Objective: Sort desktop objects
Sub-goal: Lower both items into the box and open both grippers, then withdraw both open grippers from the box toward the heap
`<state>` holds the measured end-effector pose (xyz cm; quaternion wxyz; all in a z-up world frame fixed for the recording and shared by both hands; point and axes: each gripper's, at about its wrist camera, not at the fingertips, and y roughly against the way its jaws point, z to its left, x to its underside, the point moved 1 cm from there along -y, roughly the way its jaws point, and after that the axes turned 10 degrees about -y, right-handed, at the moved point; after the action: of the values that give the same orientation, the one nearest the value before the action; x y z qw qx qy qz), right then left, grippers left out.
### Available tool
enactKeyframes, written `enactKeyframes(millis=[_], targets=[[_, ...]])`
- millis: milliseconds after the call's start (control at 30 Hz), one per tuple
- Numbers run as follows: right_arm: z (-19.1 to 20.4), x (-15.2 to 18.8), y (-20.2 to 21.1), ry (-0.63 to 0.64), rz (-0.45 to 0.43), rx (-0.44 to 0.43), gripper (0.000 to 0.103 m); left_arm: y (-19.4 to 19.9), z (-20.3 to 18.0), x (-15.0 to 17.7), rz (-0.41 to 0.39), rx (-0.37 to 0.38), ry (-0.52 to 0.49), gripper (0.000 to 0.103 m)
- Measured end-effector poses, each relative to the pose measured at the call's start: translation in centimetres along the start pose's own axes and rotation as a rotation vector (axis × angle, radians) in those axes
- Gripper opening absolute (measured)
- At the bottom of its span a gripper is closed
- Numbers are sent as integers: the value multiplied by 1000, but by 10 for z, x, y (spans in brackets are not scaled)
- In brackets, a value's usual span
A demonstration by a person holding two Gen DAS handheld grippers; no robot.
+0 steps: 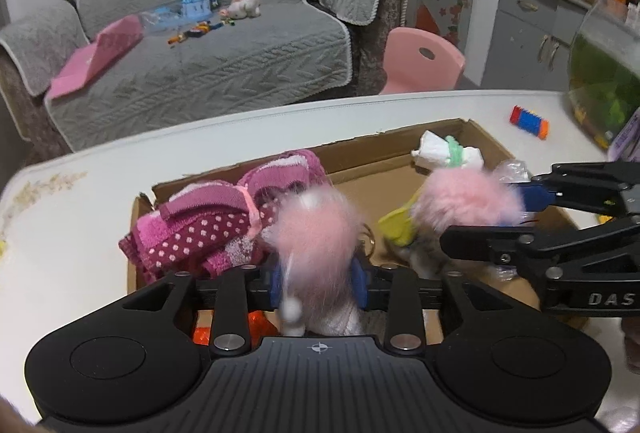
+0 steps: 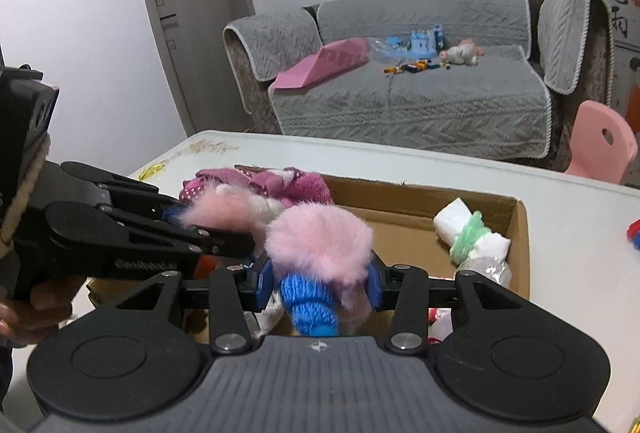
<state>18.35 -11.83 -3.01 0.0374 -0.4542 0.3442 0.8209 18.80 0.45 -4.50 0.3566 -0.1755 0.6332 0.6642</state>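
Observation:
Both grippers hover over an open cardboard box (image 1: 400, 137) (image 2: 420, 201) on a white table (image 1: 80, 213). A pink fluffy pompom (image 1: 316, 229), blurred, sits between the blue pads of my left gripper (image 1: 318, 281), and the jaws stand slightly apart around it. My right gripper (image 2: 320, 281) has a blue knitted piece (image 2: 312, 297) topped by a pink pompom (image 2: 320, 237) between its pads, which stand a little wider than the knit. In each view the other gripper (image 1: 488, 217) (image 2: 212, 229) reaches in from the side.
Inside the box lie a magenta dotted towel (image 1: 208, 225) (image 2: 288, 185), a white bundle with a green band (image 1: 444, 151) (image 2: 472, 237) and a yellow item (image 1: 396, 229). A red-blue-orange toy (image 1: 528, 121) and a fish tank (image 1: 604, 85) sit at the table's far right. A pink chair (image 1: 424, 61) and a sofa stand behind.

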Motion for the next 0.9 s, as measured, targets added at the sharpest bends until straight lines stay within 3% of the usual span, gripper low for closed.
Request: enactKeyframes(millis=[33,100,167,200,267,400,533,667,767,900], targets=[[0,0,1,1,2,2,46,2,2,1,-2,7,6,46],[2,0,4,10,-5,4,49,9,6,2,-16,-2,8,60],[5,0,10,21,-16,7,60,22,8,5,-57,-16,-2,83],[6,1,13,28,-26,13,65,29,9,6,-78,-20,-1,86],[11,1,21,61,-50,32,81,44,11,9,-113,-5,-7,86],[16,3,45,104,-99,48,88,73,20,18,-164,29,-1,91],[27,17,91,152,-204,7,102,107,31,47,-190,23,-13,95],[33,41,126,175,-233,-91,103,146,40,91,-212,-57,-96,102],[32,52,132,141,-196,-157,103,162,53,129,-209,-76,-65,103],[26,66,137,54,-226,-226,103,161,58,158,-150,-71,-22,102]])
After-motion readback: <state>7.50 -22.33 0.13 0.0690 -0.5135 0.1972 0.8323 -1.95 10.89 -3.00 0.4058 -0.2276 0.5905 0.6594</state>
